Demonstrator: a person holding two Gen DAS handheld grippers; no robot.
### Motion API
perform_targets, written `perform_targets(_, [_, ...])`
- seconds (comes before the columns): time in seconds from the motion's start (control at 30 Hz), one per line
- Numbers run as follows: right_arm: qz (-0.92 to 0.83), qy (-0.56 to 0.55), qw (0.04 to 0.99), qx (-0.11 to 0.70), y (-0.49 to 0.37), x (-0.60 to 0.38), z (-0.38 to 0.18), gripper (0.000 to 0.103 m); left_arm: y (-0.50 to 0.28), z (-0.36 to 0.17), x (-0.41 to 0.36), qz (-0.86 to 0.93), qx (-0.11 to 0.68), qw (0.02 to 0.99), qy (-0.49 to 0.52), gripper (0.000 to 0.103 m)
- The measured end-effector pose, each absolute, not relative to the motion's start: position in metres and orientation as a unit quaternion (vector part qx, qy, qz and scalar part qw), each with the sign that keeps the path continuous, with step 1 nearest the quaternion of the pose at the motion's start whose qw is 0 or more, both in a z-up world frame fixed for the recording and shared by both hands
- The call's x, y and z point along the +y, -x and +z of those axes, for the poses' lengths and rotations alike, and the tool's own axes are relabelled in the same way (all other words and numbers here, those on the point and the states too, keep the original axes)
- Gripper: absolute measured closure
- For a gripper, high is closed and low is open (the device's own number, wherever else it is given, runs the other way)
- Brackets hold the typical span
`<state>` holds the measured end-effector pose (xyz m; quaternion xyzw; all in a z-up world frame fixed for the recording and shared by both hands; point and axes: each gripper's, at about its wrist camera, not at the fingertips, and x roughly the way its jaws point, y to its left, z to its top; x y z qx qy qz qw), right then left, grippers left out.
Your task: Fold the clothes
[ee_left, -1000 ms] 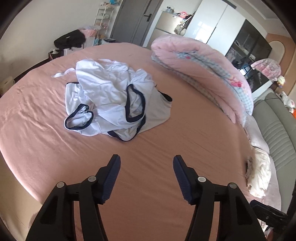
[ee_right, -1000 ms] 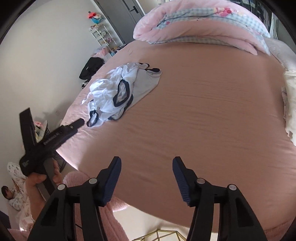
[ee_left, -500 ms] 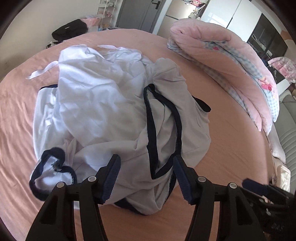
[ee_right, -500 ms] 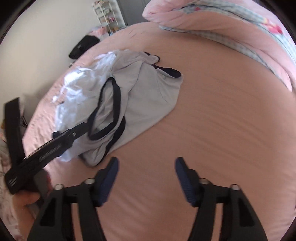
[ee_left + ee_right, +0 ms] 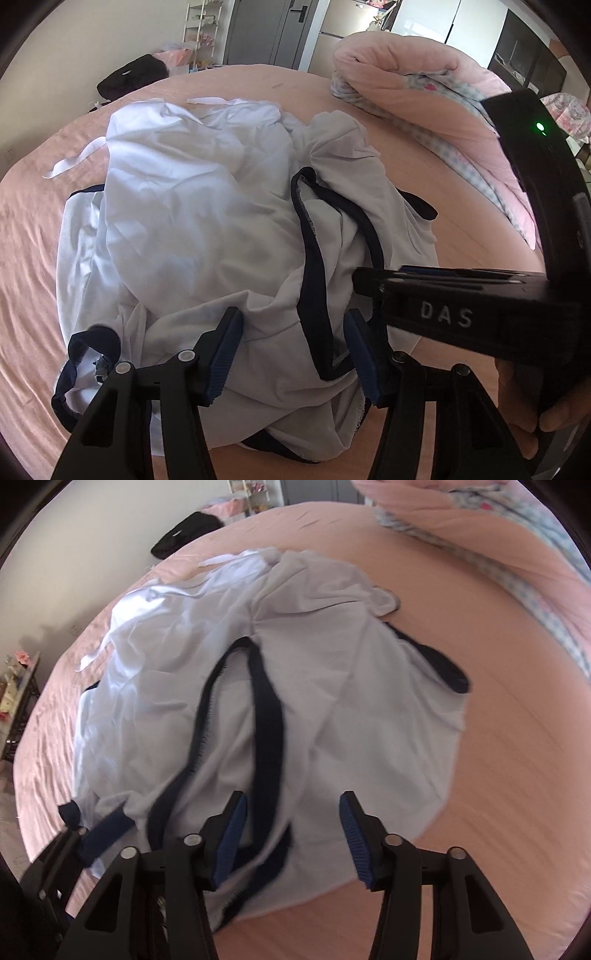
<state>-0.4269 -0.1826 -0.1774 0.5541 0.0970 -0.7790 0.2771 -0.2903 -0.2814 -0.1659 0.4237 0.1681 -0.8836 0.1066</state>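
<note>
A heap of crumpled white clothes (image 5: 192, 206) with dark navy trim lies in the middle of the pink bed (image 5: 29, 236), one pale grey piece (image 5: 332, 709) draped over the side nearer the rolled pink quilt (image 5: 436, 99).

Both grippers point down at the near edge of the heap. The left gripper (image 5: 291, 350) has just been closing; its blue pads (image 5: 225, 354) stand apart on either side of a raised fold of grey cloth and a loop of navy binding — whether they press on the fabric I cannot tell.

The right gripper (image 5: 291, 834) has also been closing, with its pads apart over the hem of the grey piece, cloth lying between them but not pinched. In the left view its black body (image 5: 461, 314) crosses just beside the left one, a hand (image 5: 546, 413) around its grip.

A black bag (image 5: 133, 75) sits beyond the far edge of the bed.
</note>
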Motion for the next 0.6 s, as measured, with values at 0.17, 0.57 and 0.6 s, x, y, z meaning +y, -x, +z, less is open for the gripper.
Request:
perform_targets(0.17, [-0.801, -0.527, 0.239, 0.153, 0.427, -0.192, -0.180, 0.098, 0.288, -0.167, -0.292, -0.882, 0.188, 0.105, -0.419, 0.091])
perform_targets(0.57, [-0.880, -0.426, 0.030, 0.207, 0.415, -0.103, -0.132, 0.099, 0.295, -0.177, -0.206, -0.868, 0.183, -0.042, -0.461, 0.092])
perform_targets(0.6, [-0.882, -0.424, 0.017, 0.207, 0.413, -0.089, -0.130, 0.100, 0.295, -0.179, -0.195, -0.866, 0.176, -0.052, -0.466, 0.092])
